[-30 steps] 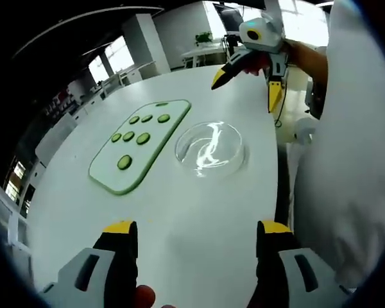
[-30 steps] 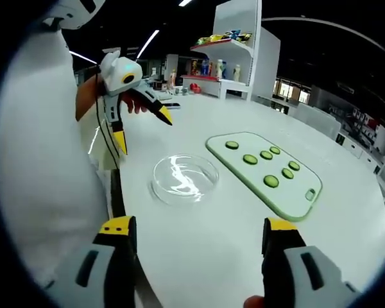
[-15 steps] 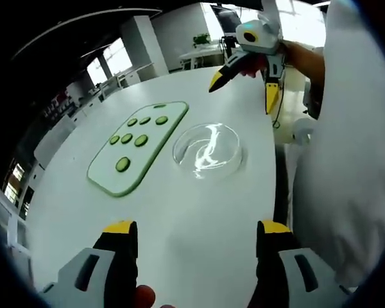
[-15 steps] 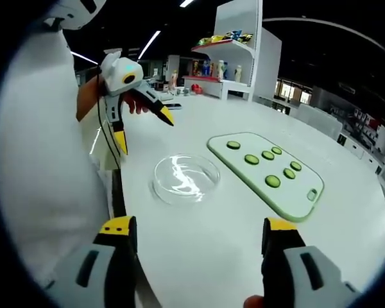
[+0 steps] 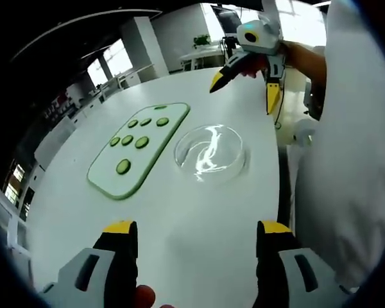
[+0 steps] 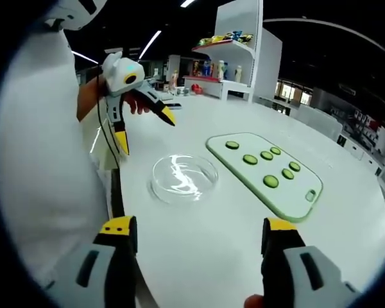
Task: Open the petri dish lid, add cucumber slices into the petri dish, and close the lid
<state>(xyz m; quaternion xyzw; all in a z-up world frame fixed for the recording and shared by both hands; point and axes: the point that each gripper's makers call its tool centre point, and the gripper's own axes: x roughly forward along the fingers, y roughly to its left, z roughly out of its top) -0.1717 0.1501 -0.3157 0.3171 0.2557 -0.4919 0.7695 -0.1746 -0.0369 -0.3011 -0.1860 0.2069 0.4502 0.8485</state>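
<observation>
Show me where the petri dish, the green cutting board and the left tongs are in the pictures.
petri dish (image 5: 210, 150): left gripper view, middle of its clear lid.
green cutting board (image 6: 289, 192): right gripper view, bare part near its front edge.
left tongs (image 5: 196, 234): left gripper view, midway between the yellow tips.

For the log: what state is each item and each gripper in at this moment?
Clear round glass petri dish: lid on, empty, on the white table.
Green-rimmed cutting board: flat on the table, beside the dish.
Six cucumber slices: lying on the board.
Left gripper: open, holding nothing.
Right gripper: open, holding nothing.
</observation>
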